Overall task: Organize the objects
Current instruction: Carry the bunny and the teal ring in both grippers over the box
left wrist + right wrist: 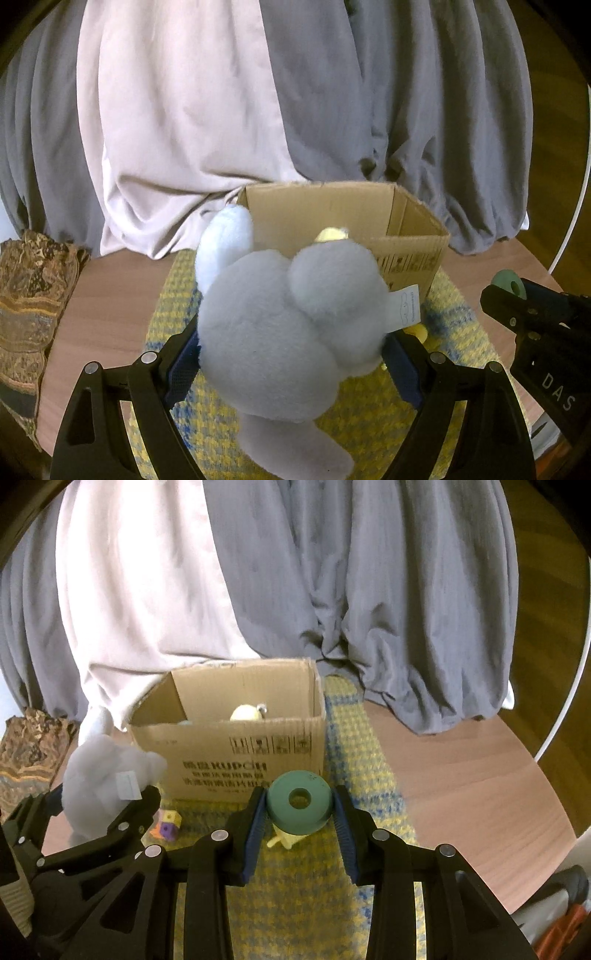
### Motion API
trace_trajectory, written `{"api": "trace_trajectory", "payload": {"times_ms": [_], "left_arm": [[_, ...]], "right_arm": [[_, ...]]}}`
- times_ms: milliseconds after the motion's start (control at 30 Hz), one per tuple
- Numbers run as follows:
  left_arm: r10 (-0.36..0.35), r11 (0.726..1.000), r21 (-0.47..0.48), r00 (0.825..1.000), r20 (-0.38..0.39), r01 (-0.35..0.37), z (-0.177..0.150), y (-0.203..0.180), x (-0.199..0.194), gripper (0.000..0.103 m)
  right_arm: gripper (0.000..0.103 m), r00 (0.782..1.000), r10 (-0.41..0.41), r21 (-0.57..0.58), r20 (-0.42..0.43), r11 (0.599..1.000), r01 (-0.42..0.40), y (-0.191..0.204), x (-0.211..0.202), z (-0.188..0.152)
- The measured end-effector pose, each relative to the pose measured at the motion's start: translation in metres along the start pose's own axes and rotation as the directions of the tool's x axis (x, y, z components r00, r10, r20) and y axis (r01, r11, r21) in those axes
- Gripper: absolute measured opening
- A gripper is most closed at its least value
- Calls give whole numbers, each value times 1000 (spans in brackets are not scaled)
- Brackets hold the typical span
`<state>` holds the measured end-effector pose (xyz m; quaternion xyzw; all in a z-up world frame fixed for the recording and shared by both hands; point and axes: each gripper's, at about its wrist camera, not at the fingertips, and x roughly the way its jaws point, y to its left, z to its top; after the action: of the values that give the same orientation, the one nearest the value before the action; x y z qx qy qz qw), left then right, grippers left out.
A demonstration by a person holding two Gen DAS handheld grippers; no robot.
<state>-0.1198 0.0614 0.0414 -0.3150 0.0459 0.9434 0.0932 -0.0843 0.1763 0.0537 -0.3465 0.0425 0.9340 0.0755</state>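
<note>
1. Nearest on the left, the left gripper point(291, 354) has its jaws wide and clamped on a pale blue plush toy point(280, 332), whose long body runs away from the jaws towards the box.
2. Ahead of it, the cardboard box point(229, 753) stands open-topped, just past both grippers; a pale yellow object point(245, 713) already lies inside.
3. To the right, the right gripper point(300, 812) has its jaws closed on a green ring point(298, 799), hole facing the camera, almost square in front of the box's printed wall.
4. Both loads sit below the rim and short of it, so I judge each must go up and forward.
5. Underneath, a yellow and blue woven mat point(354, 746) covers a wooden table point(461, 768); small toy blocks point(168, 823) remain on it.
6. Behind, grey and pale curtains point(229, 110) hang down.
</note>
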Motion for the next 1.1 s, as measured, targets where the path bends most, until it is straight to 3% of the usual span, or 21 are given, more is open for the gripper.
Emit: {"api": "trace_trajectory", "payload": {"times_ms": [667, 1100], "left_arm": [[-13, 1000, -8, 997, 73, 13, 56, 6, -8, 87], [-28, 1000, 6, 998, 64, 28, 92, 7, 19, 87]], "right_arm": [[36, 998, 4, -46, 70, 999, 0, 12, -13, 59], [36, 997, -14, -55, 79, 998, 18, 12, -2, 96]]}}
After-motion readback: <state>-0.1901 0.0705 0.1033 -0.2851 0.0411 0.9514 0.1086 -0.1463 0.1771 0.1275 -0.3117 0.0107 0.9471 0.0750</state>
